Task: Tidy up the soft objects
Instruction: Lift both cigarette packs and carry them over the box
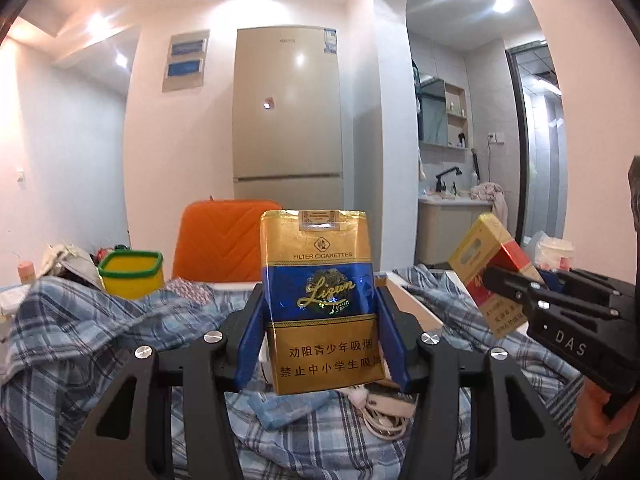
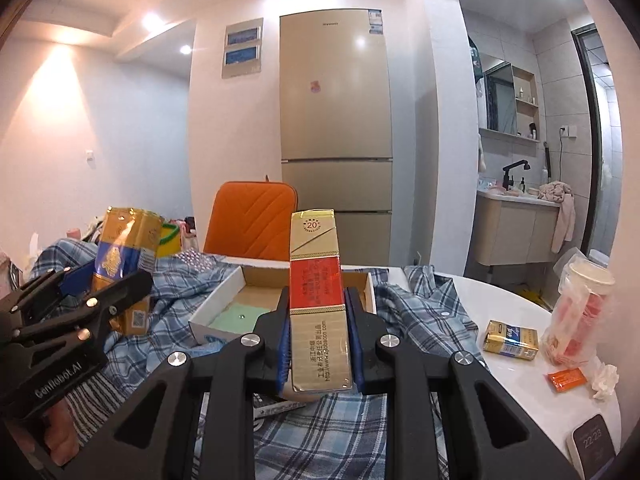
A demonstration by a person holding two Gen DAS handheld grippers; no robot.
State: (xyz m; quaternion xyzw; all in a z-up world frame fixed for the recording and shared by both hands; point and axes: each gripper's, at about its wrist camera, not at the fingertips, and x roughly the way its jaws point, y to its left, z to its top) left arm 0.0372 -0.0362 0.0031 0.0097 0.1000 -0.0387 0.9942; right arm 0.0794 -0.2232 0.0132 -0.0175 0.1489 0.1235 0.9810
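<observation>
My left gripper point(image 1: 320, 300) is shut on a blue and gold cigarette pack point(image 1: 320, 296), held upright with its front face toward the camera, above the plaid cloth. My right gripper point(image 2: 318, 312) is shut on a red and gold cigarette pack point(image 2: 316, 280), gripped by its narrow sides and standing upright. Each gripper shows in the other's view: the right gripper point(image 1: 504, 280) at the right edge with the red and gold pack point(image 1: 490, 256), the left gripper point(image 2: 100, 280) at the left with the blue and gold pack point(image 2: 120, 252). Behind the red pack lies an open cardboard box point(image 2: 224, 300) with a green lining.
A blue plaid shirt point(image 2: 320, 432) covers much of the white table point(image 2: 500, 300). On the table's right lie another small blue and gold pack point(image 2: 510, 338), a bagged cup point(image 2: 580, 308), an orange packet point(image 2: 566, 380) and a small clock point(image 2: 592, 444). A yellow tub point(image 1: 130, 272) and an orange chair back point(image 1: 220, 240) stand behind.
</observation>
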